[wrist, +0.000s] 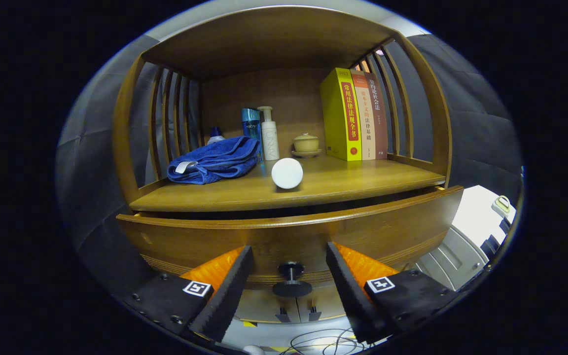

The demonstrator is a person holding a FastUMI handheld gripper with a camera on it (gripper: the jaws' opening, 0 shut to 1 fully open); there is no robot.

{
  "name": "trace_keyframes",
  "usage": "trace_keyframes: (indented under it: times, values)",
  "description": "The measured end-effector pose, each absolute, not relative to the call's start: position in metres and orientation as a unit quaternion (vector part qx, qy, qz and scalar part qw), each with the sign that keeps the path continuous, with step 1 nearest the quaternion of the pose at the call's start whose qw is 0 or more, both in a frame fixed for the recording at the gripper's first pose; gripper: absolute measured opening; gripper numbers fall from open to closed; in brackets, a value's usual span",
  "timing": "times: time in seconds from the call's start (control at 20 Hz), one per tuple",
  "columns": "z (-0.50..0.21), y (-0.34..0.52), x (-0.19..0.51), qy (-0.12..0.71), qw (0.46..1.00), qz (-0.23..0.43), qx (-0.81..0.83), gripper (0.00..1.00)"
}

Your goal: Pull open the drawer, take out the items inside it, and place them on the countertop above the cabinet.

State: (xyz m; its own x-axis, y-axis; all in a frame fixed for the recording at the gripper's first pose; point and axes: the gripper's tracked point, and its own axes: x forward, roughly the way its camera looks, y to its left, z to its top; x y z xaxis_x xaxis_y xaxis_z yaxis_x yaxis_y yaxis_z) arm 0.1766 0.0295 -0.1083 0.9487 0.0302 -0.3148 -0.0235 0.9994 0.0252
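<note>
drawer [289, 236] slightly out under the shelf [343, 185], inside hidden | knob [291, 282] sits between our fingers [289, 276], which stand apart, not touching it | we judge wood stiff and heavy, knob small and smooth: grip its stem, pull straight

Blue towel [213, 160], white ball [287, 173], yellow book [341, 115], brown wooden drawer [294, 236] with black knob [291, 281]
</note>
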Motion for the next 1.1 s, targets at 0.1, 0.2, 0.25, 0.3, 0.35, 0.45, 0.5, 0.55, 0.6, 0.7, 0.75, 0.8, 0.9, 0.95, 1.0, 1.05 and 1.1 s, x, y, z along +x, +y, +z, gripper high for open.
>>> trace_keyframes:
  times: [0.1, 0.2, 0.25, 0.3, 0.35, 0.45, 0.5, 0.55, 0.6, 0.7, 0.75, 0.8, 0.9, 0.95, 1.0, 1.05, 1.1]
  values:
    - [-0.109, 0.03, 0.186, 0.156, 0.988, 0.013, 0.005, 0.99]
    - [-0.11, 0.03, 0.193, 0.156, 0.988, 0.011, -0.007, 0.99]
    - [-0.11, 0.03, 0.196, 0.155, 0.988, 0.011, -0.008, 0.99]
    - [-0.111, 0.03, 0.195, 0.154, 0.988, 0.012, -0.008, 0.99]
    - [-0.11, 0.03, 0.196, 0.15, 0.989, 0.012, -0.006, 0.99]
    - [-0.11, 0.031, 0.198, 0.149, 0.989, 0.012, -0.005, 0.99]
    - [-0.11, 0.031, 0.197, 0.15, 0.989, 0.012, -0.005, 0.99]
    - [-0.11, 0.031, 0.196, 0.151, 0.989, 0.012, -0.005, 0.98]
    - [-0.11, 0.03, 0.196, 0.155, 0.988, 0.011, -0.005, 0.98]
    - [-0.102, 0.031, 0.193, 0.146, 0.989, 0.013, 0.007, 0.99]
    - [-0.096, 0.032, 0.19, 0.14, 0.99, 0.015, 0.014, 0.99]
    - [-0.089, 0.03, 0.184, 0.136, 0.991, 0.015, 0.016, 0.99]
    - [-0.074, 0.024, 0.171, 0.124, 0.992, 0.01, 0.011, 0.98]
    - [-0.067, 0.022, 0.165, 0.117, 0.993, 0.009, 0.01, 0.98]
    - [-0.06, 0.019, 0.159, 0.11, 0.994, 0.006, 0.008, 0.98]
    - [-0.052, 0.017, 0.152, 0.104, 0.995, 0.005, 0.004, 0.98]
    - [-0.044, 0.014, 0.145, 0.099, 0.995, 0.004, -0.001, 0.98]
